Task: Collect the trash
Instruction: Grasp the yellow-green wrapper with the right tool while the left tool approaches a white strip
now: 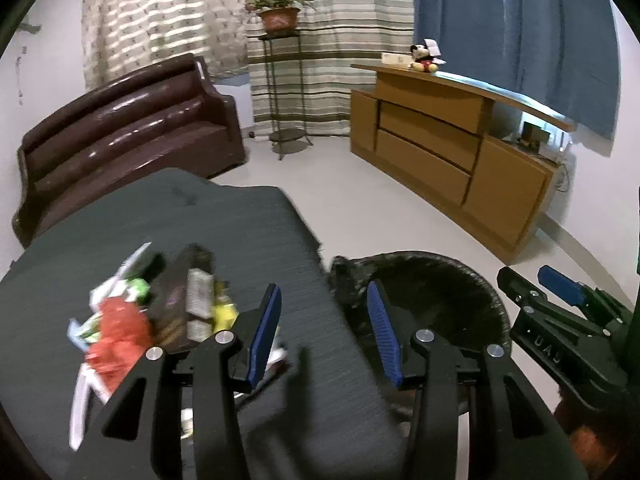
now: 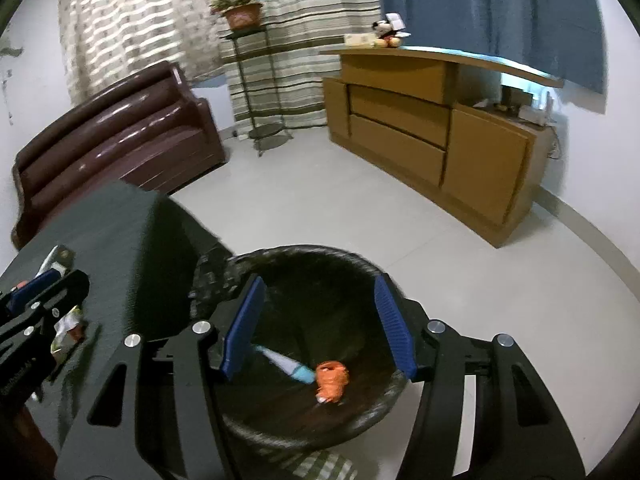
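Note:
A pile of trash wrappers (image 1: 160, 312), red, green, yellow and brown, lies on the dark grey table (image 1: 248, 232) left of my left gripper (image 1: 324, 308). The left gripper is open and empty, over the table's right edge. A black-lined bin (image 1: 436, 296) stands on the floor right of the table. My right gripper (image 2: 318, 308) is open and empty above the bin (image 2: 360, 264). Inside the bin lie an orange wrapper (image 2: 332, 378) and a white and blue wrapper (image 2: 288, 366). The right gripper shows in the left wrist view (image 1: 560, 304); the left gripper shows at the left of the right wrist view (image 2: 36, 304).
A brown sofa (image 1: 128, 128) stands beyond the table. A metal plant stand (image 1: 284, 92) with a potted plant is by the curtains. A wooden cabinet (image 1: 452, 152) runs along the right wall. Pale floor lies between the bin and cabinet.

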Demonstrator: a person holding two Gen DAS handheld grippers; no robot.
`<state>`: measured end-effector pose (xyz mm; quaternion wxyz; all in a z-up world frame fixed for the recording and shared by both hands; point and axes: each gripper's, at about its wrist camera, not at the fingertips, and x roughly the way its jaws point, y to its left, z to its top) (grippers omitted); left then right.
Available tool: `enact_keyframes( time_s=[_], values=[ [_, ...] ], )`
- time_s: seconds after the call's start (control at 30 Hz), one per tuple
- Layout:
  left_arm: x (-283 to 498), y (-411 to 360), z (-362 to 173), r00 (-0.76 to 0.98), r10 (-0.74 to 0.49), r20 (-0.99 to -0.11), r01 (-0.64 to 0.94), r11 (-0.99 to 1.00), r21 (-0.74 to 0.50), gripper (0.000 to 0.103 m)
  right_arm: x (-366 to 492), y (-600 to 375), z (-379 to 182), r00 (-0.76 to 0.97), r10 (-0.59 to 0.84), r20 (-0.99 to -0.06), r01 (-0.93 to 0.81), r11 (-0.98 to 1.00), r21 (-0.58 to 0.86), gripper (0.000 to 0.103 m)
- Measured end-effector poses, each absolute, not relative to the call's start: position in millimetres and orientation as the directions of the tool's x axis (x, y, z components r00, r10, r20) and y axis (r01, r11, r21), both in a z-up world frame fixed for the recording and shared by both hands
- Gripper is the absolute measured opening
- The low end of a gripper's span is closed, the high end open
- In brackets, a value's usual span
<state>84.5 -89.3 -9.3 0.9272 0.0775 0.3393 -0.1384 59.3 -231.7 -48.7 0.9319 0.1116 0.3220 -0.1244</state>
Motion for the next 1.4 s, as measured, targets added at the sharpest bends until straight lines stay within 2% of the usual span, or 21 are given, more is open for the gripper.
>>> enact_keyframes(
  time_s=[0.2, 0.47, 0.73, 1.1, 1.4],
  values=[
    [76.5, -45.8, -1.0, 0.755, -0.136, -0.642, 0.228, 0.972, 0.062, 0.049, 61.8, -189.8, -37.8, 0.769, -0.097, -0.632, 0.218, 0.969, 0.116, 0.056],
    [63.4, 24.1, 2.4, 0.787, 0.012, -0.617, 0.068, 0.992, 0.106, 0.055, 65.5, -129.9, -29.5, 0.762, -0.008, -0.648, 0.114, 0.986, 0.121, 0.056],
    [59.2, 83.9, -9.7, 0.770, 0.113, -0.628, -0.052, 0.992, 0.115, 0.055, 70.4, -71.9, -32.0, 0.731, 0.039, -0.681, 0.057, 0.991, 0.118, 0.056],
    [53.0, 128.5, -26.7, 0.744, 0.113, -0.659, -0.087, 0.994, 0.072, 0.055, 82.9, -19.7, -48.3, 0.662, -0.021, -0.749, 0.062, 0.998, 0.027, 0.056],
    [51.0, 138.5, -36.2, 0.731, 0.090, -0.677, -0.072, 0.996, 0.054, 0.056, 68.1, -36.5, -45.8, 0.656, -0.086, -0.750, 0.099, 0.995, -0.028, 0.056]
  ],
)
